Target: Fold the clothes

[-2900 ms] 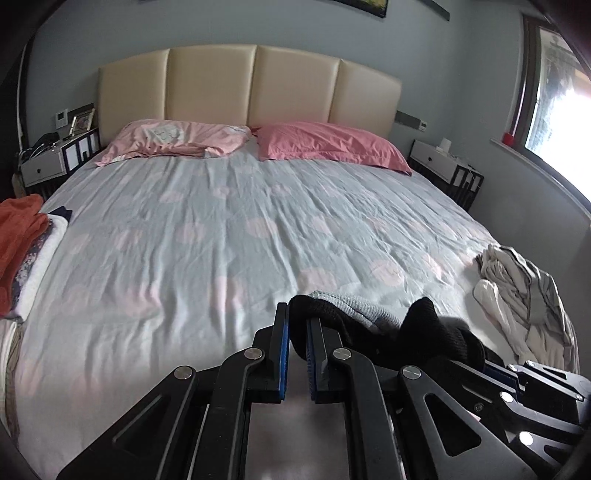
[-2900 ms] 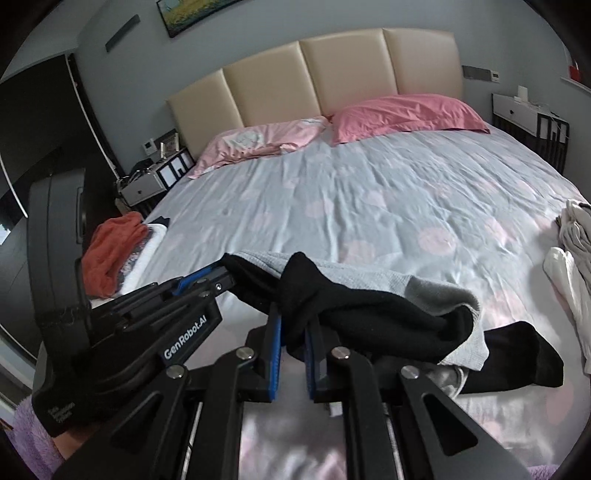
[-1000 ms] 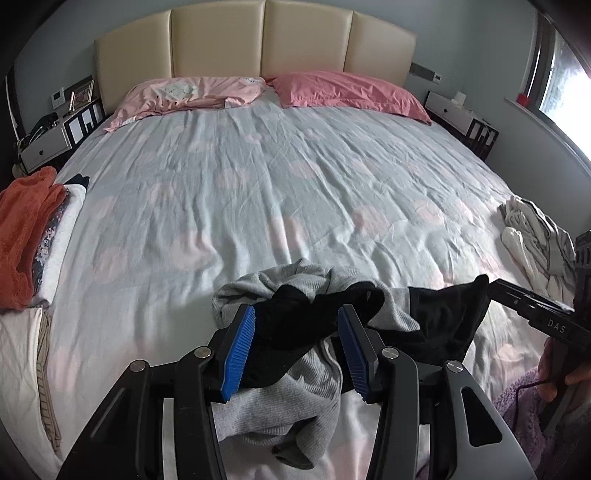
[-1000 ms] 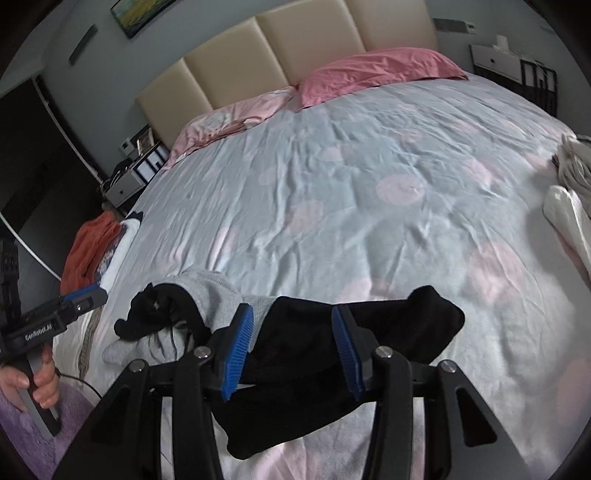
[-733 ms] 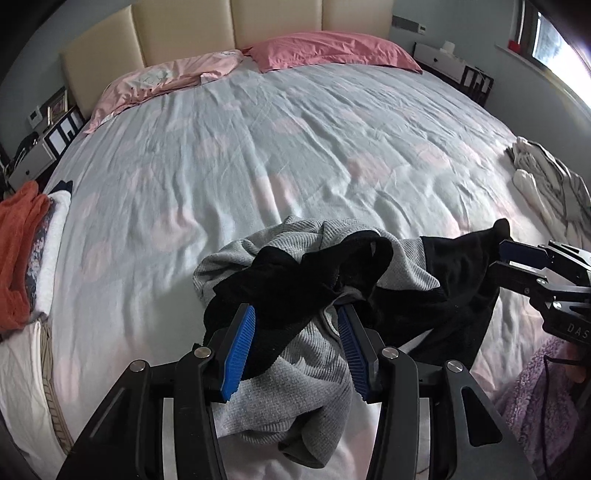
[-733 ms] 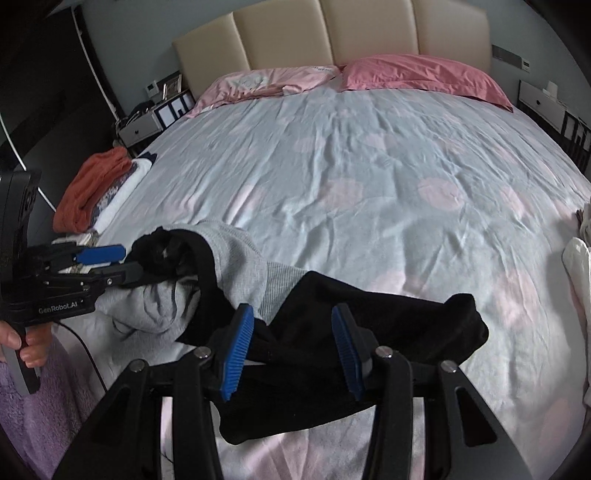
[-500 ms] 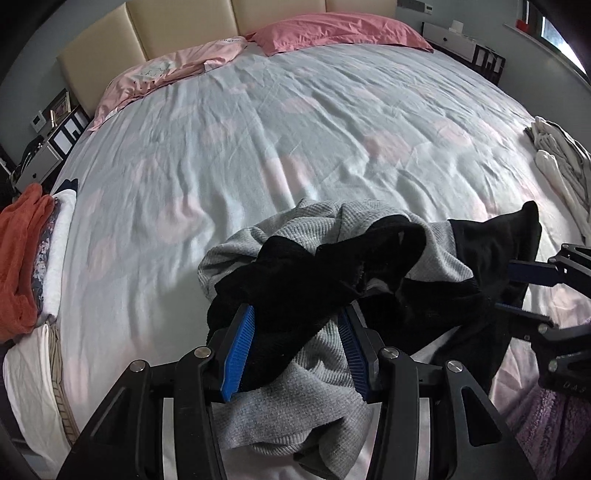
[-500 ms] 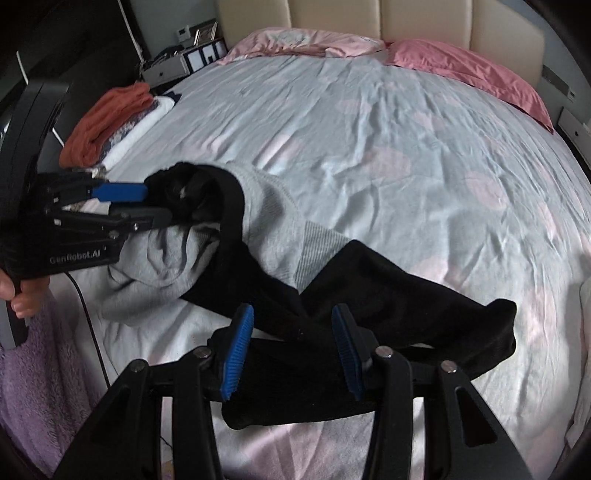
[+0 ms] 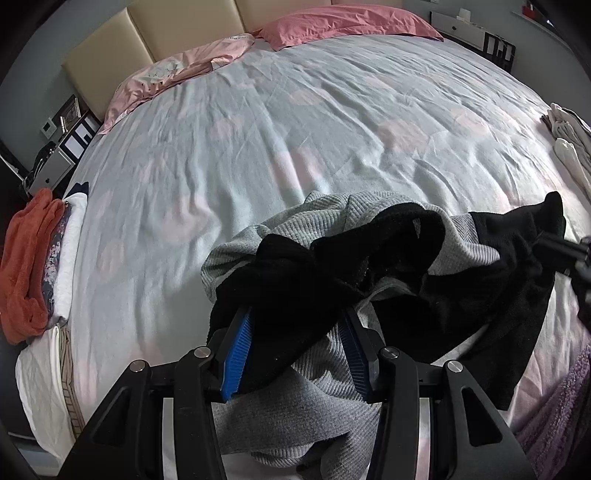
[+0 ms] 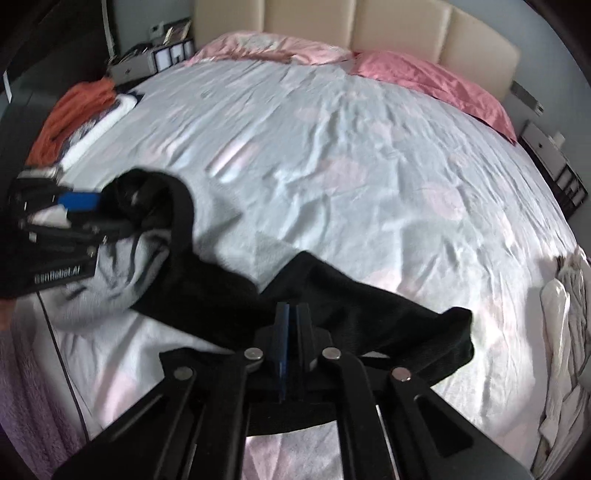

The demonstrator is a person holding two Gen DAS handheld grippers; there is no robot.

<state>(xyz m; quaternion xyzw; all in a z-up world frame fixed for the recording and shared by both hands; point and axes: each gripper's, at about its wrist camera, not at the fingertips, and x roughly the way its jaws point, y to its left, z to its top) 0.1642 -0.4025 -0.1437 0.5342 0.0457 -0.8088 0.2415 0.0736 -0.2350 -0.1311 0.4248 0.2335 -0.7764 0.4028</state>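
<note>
A black and grey knit garment (image 9: 406,240) lies bunched on the pale dotted bed sheet (image 9: 295,110). My left gripper (image 9: 295,321) points down into the bunch; its blue pads (image 9: 236,350) stand apart with black cloth filling the gap, and I see no squeeze. In the right wrist view the left gripper (image 10: 107,212) sits at the garment's left end. My right gripper (image 10: 291,308) is shut, its jaws together on the black part of the garment (image 10: 369,314). The left wrist view shows the right gripper (image 9: 554,247) at the cloth's right end.
A stack of folded clothes topped with orange (image 9: 26,266) sits at the bed's left edge. A pile of pale clothes (image 10: 565,302) lies at the right edge. Pink pillows (image 9: 332,18) rest against the beige headboard. Purple fuzzy cloth (image 9: 561,406) is at the near side.
My right gripper's jaws have closed on the black cloth. Both grippers have dropped closer to the bed and tilted further down. The left jaws keep the same width.
</note>
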